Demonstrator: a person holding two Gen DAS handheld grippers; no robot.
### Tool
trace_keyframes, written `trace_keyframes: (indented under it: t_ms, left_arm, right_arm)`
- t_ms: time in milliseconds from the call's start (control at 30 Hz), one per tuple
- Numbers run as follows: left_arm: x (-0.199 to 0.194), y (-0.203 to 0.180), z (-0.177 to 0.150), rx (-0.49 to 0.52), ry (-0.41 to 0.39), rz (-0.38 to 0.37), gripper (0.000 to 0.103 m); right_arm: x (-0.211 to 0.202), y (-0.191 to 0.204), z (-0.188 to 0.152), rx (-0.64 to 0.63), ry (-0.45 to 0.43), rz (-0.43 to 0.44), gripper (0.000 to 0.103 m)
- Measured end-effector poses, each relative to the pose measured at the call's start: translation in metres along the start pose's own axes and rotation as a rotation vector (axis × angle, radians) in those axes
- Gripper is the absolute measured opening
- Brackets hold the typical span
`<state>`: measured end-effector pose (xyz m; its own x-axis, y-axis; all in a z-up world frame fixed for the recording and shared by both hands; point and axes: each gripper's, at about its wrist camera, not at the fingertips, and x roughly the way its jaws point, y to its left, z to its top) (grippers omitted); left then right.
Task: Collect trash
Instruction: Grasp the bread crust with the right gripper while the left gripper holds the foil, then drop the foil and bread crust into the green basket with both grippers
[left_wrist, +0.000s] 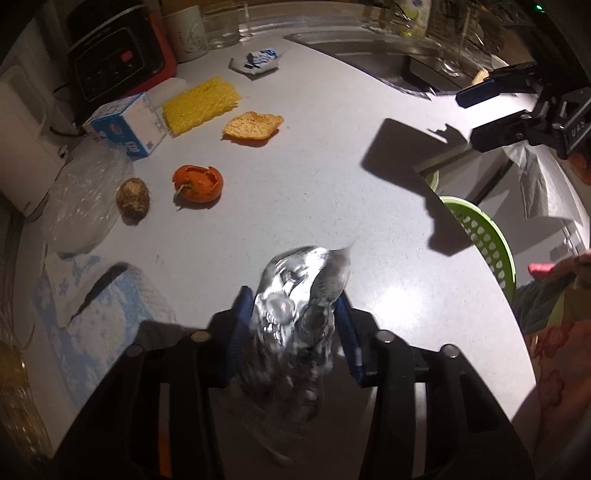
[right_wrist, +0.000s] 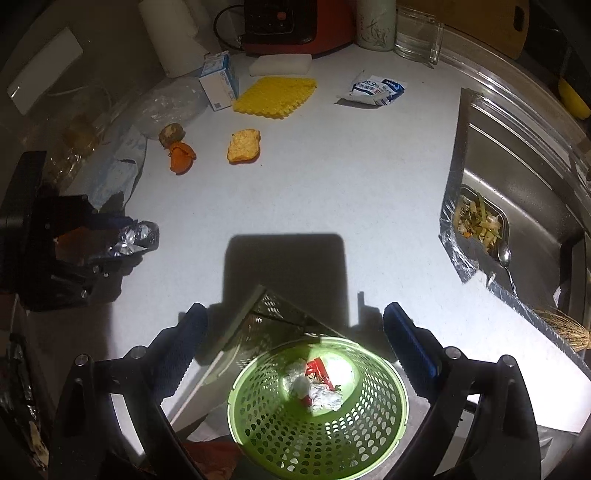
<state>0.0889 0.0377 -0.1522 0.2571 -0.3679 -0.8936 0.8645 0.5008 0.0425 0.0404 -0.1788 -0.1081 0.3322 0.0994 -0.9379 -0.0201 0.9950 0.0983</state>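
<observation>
Left gripper (left_wrist: 295, 317) clamps a crumpled foil wrapper (left_wrist: 299, 295) between its blue pads, lower centre of the left wrist view; right gripper (right_wrist: 295, 343) stands wide and empty above the green basket (right_wrist: 384, 428), lower centre of its view; orange peel (left_wrist: 198, 183) lies on the counter (left_wrist: 314, 155), centre left.

The right claw (right_wrist: 295, 332) hangs with its jaws wide apart at the bottom of the frame, above a green perforated basket (right_wrist: 369, 424) holding crumpled foil and a red scrap. At left, the left claw (right_wrist: 125, 240) clamps a crumpled foil wad (right_wrist: 138, 236) over the white bench (right_wrist: 332, 177). Orange peels (right_wrist: 181, 157), a yellow sponge (right_wrist: 275, 96) and a small carton (right_wrist: 219, 81) lie in the upper left.
</observation>
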Motion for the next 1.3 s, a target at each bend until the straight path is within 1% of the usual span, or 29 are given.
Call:
trace_keyframes:
  t_ms: [100,233,300,367,400,467,567,633,667,700,733,767,800,867,1000,1100,1167,1300]
  left_arm:
    - [-0.006,0.0,-0.004,-0.074,-0.035,0.052,0.041]
    - [-0.013,0.001,-0.011,-0.177,-0.076,0.081,0.041]
    - [-0.015,0.002,-0.014,-0.236,-0.091,0.079,0.041]
    - [-0.017,0.003,-0.017,-0.299,-0.101,0.09,0.041]
    - [-0.017,0.004,-0.018,-0.317,-0.104,0.09,0.041]
    - [-0.02,0.003,-0.021,-0.358,-0.115,0.09,0.041]
    - [-0.026,0.0,-0.025,-0.398,-0.131,0.101,0.041]
    - [-0.027,-0.001,-0.026,-0.42,-0.137,0.106,0.041]
    - [-0.027,-0.001,-0.026,-0.431,-0.137,0.106,0.041]
    - [-0.026,-0.002,-0.027,-0.446,-0.136,0.104,0.041]
    - [-0.025,0.0,-0.027,-0.456,-0.136,0.103,0.041]
    - [-0.024,0.0,-0.027,-0.466,-0.135,0.101,0.041]
    - [-0.024,0.0,-0.027,-0.476,-0.135,0.101,0.041]
    - [-0.024,-0.001,-0.027,-0.491,-0.14,0.101,0.041]
    - [-0.027,-0.005,-0.022,-0.507,-0.151,0.101,0.041]
    - [-0.031,-0.014,-0.016,-0.502,-0.16,0.094,0.041]
    - [-0.034,-0.027,-0.01,-0.489,-0.162,0.087,0.041]
    - [-0.039,-0.061,0.003,-0.468,-0.165,0.03,0.041]
  right_arm:
    - [0.009,0.007,0.027,-0.007,-0.033,0.007,0.095]
    - [0.03,0.026,0.07,-0.043,-0.081,-0.007,0.094]
    - [0.046,0.036,0.091,-0.066,-0.086,-0.013,0.081]
    - [0.061,0.043,0.105,-0.076,-0.078,-0.027,0.075]
    - [0.069,0.044,0.112,-0.072,-0.071,-0.039,0.07]
    - [0.085,0.045,0.123,-0.056,-0.049,-0.042,0.063]
    - [0.102,0.044,0.129,-0.049,-0.021,-0.056,0.057]
    - [0.104,0.046,0.13,-0.057,-0.031,-0.067,0.054]
    - [0.104,0.047,0.131,-0.058,-0.033,-0.062,0.05]
    - [0.103,0.047,0.131,-0.058,-0.034,-0.056,0.041]
    - [0.103,0.048,0.131,-0.062,-0.035,-0.045,0.034]
    - [0.103,0.05,0.131,-0.069,-0.035,-0.024,0.019]
    - [0.102,0.051,0.131,-0.072,-0.036,-0.016,0.014]
    - [0.1,0.055,0.129,-0.091,-0.044,-0.047,0.007]
    - [0.09,0.051,0.121,-0.07,-0.054,-0.009,0.005]
    - [0.07,0.042,0.106,-0.055,-0.082,0.018,0.005]
    - [0.051,0.033,0.089,-0.047,-0.103,0.032,0.005]
    - [0.01,0.011,0.043,-0.038,-0.131,0.043,0.005]
